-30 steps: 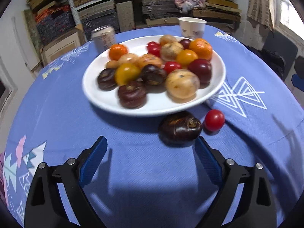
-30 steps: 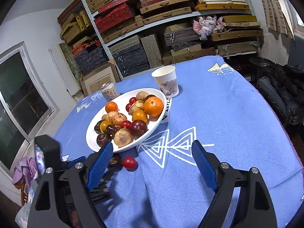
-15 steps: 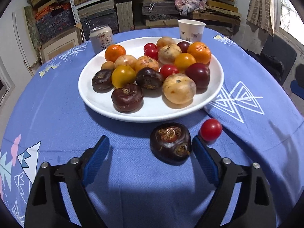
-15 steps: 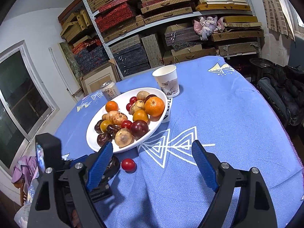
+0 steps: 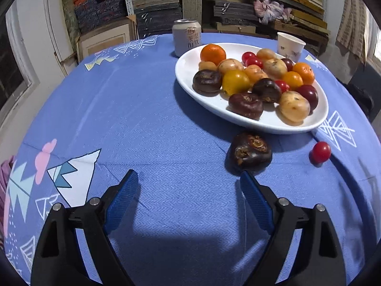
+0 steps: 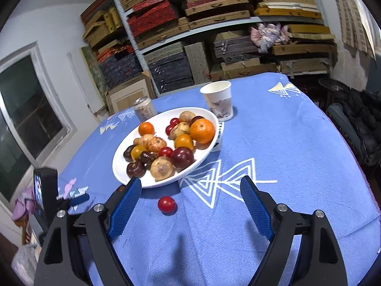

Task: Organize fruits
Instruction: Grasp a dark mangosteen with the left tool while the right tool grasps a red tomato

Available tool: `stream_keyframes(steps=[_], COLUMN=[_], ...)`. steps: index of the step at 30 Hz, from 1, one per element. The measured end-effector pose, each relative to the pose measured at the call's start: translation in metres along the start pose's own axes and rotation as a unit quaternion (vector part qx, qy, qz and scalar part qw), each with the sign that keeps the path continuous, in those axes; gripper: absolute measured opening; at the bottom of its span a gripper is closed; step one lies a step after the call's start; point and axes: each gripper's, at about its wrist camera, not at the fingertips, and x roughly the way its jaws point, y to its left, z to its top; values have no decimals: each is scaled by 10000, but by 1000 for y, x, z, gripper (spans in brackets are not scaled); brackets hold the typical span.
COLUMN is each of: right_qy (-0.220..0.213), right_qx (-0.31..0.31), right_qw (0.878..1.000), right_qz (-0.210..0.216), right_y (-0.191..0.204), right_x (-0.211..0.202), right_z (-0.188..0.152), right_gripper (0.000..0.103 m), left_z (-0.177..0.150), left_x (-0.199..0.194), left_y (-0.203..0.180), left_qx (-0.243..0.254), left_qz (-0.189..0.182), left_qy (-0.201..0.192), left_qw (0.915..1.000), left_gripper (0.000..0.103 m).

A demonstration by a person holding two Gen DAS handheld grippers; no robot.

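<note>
honestly, the main risk is a nudge instead of a grasp — the dark water chestnut [image 5: 250, 152] lies on the blue surface [image 5: 147, 124] just ahead of the left gripper's right-hand finger, not between the two fingers, so a straight push forward would likely roll it toward the plate [image 5: 188, 71] or off to the right. the left gripper [image 5: 189, 190] is spread wide and carries nothing; it would need to shift right before closing. the round cherry tomato [image 6: 167, 204] is a second worry: it is small, smooth and free to roll on the cloth, and it sits near the table's near-right side in the left view. the right gripper [image 6: 188, 199] is also spread and empty, hovering above the surface with the tomato ahead between its fingers, a little left of centre. a clumsy lift could also clip the plate's near rim, which overhangs close to both loose pieces.

the chestnut looks dark brown and glossy, squat, with rough tan scars on top — firm, probably slippery at the sides. the plate already holds a crowded heap of oranges, yellow and red tomatoes, pale and dark chestnuts, so little bare space remains at its near edge. a can [image 5: 187, 37] and a paper cup [image 6: 217, 100] stand beyond it.
</note>
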Motion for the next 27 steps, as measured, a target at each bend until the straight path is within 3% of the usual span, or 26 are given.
stream_keyframes(steps=[2, 6, 12, 20, 22, 27], right_qy=[1, 44, 124, 372, 388, 677], right_qx=[-157, -167, -210, -986, -1211, -1575], right_qw=[9999, 9998, 9997, 9943, 9914, 9846], right_qz=[-48, -80, -68, -191, -296, -352], right_y=[5, 5, 8, 39, 47, 61], right_x=[1, 3, 7, 27, 33, 55], right_z=[-3, -4, -7, -25, -30, -37], right_gripper=[86, 86, 86, 86, 81, 55], left_z=[2, 6, 15, 16, 17, 17], left_x=[-4, -2, 15, 21, 24, 26], left_y=[-9, -32, -32, -36, -35, -35], left_qx=[109, 425, 257, 289, 252, 249], left_qz=[-184, -133, -576, -777, -747, -631], left_qy=[-98, -309, -142, -50, -4, 50], left_qw=[9997, 9985, 9979, 9965, 9969, 9977], left_gripper=[86, 86, 76, 76, 76, 76])
